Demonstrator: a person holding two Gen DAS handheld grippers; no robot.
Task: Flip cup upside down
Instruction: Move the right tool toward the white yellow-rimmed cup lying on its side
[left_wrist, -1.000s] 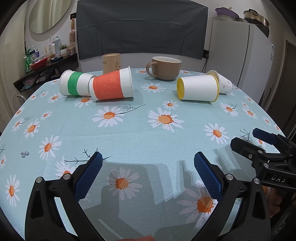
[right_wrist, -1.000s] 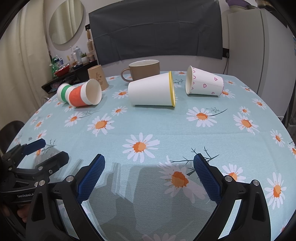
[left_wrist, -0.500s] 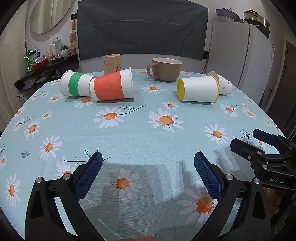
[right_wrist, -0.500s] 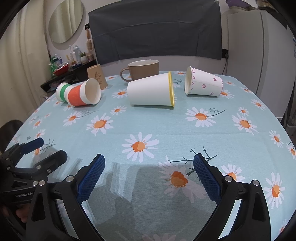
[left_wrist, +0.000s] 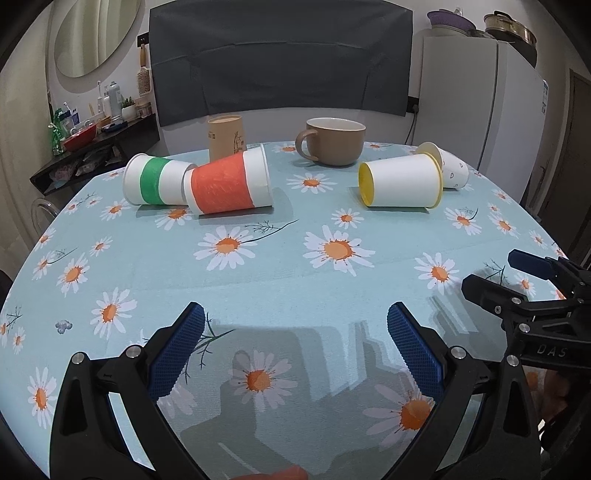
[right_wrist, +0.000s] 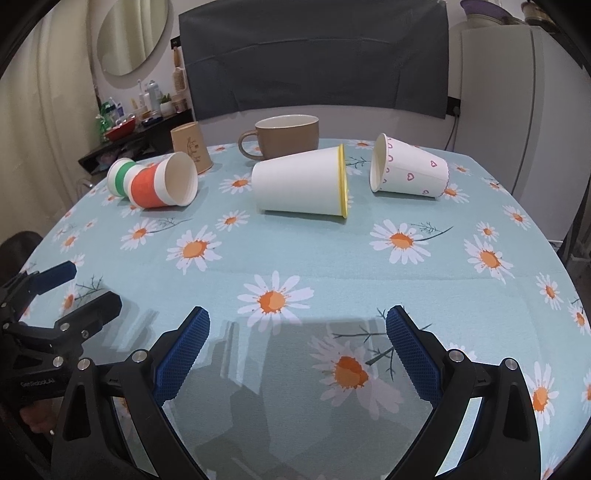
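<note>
Since the earlier frames, both grippers had crept slightly forward over the table, and the cups looked a little nearer; nothing on the table had shifted. The left gripper (left_wrist: 295, 347) hovered low over the daisy-print tablecloth (left_wrist: 332, 295), its blue-padded jaws spread wide with nothing between them. The right gripper (right_wrist: 297, 349) hovered beside it, jaws equally wide and empty.

Four paper cups lay on their sides across the far part of the table, well apart from both grippers. The yellow-rimmed white cup (right_wrist: 301, 184) lay ahead of the right gripper and a little to its left, its mouth pointing right. Just to its right lay the heart-print cup (right_wrist: 410, 170), mouth pointing left. Far to the left, the orange-banded cup (left_wrist: 229, 184) lay with its base against the green-banded cup (left_wrist: 155, 179).

Behind them, a brown mug (left_wrist: 332, 142) and a tan paper cup (left_wrist: 225, 138) stood upright near the table's far edge.
</note>
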